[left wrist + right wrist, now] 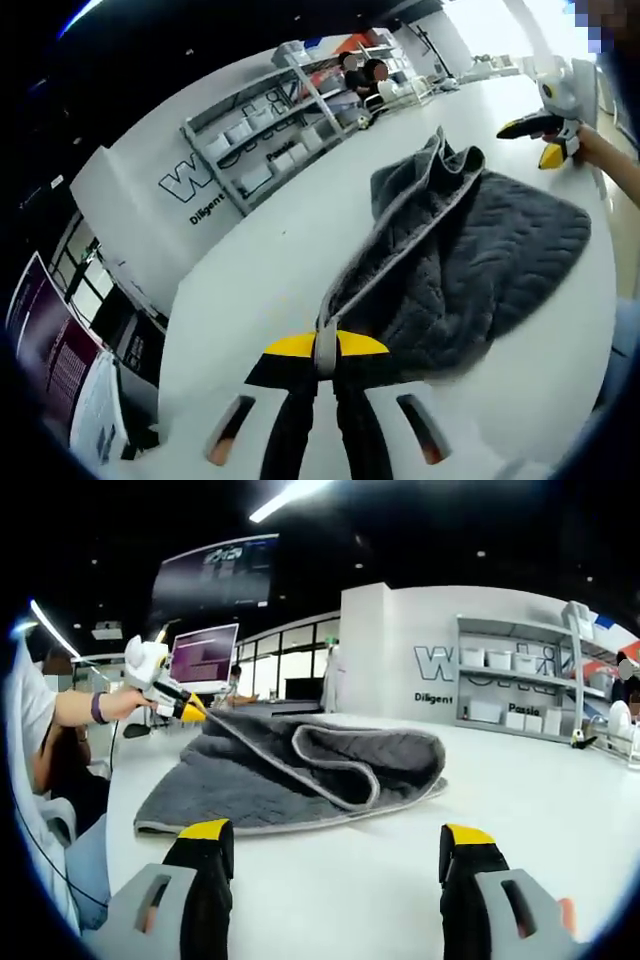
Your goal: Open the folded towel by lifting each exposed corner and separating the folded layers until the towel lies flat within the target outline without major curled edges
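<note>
A dark grey quilted towel [470, 260] with a light grey hem lies partly folded on the white table [270, 270]. My left gripper [322, 352] is shut on the towel's hem at a corner, and the top layer stretches up from it in a ridge. The right gripper view shows the towel [290, 770] with its upper layer curled over, the left gripper [188, 708] pinching the lifted corner at far left. My right gripper [335, 855] stands open above the bare table in front of the towel, nothing between its jaws. It appears as well in the left gripper view, the right gripper [545, 135] beyond the towel.
Grey shelving [270, 130] with white bins stands against a white wall past the table, shelving [520, 695] also at right. A person's arm [85, 708] holds the left gripper. People sit far off. A monitor [205, 655] glows behind.
</note>
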`<action>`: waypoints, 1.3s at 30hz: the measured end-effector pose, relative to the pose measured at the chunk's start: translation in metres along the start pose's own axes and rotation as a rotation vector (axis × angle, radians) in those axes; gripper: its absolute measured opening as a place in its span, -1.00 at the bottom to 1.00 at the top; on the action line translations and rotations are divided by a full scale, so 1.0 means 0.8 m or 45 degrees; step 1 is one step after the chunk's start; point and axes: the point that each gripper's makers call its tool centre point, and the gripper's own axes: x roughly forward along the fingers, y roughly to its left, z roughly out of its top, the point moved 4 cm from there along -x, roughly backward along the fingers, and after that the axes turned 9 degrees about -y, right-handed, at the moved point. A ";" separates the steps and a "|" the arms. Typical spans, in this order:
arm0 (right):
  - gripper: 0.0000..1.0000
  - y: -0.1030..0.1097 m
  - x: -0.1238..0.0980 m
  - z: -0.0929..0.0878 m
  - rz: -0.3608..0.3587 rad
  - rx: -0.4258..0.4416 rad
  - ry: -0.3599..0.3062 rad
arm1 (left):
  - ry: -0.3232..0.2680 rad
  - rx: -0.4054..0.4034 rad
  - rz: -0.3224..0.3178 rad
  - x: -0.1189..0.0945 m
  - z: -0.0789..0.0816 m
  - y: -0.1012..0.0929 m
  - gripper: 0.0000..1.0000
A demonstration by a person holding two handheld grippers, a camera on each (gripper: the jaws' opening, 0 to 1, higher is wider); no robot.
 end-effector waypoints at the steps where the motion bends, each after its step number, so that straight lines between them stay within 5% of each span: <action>1: 0.71 0.000 0.000 0.000 0.000 0.000 0.000 | 0.017 -0.012 -0.004 0.001 -0.005 0.001 -0.91; 23: 0.70 0.001 0.001 -0.001 -0.006 -0.011 0.017 | 0.229 -0.134 -0.035 0.002 -0.063 0.005 -0.92; 33: 0.70 0.000 0.001 -0.002 -0.009 -0.009 0.021 | 0.228 -0.152 -0.044 0.001 -0.065 0.004 -0.91; 39: 0.70 0.000 0.001 -0.002 -0.008 -0.009 0.021 | 0.128 -0.201 -0.033 -0.009 -0.056 0.010 -0.85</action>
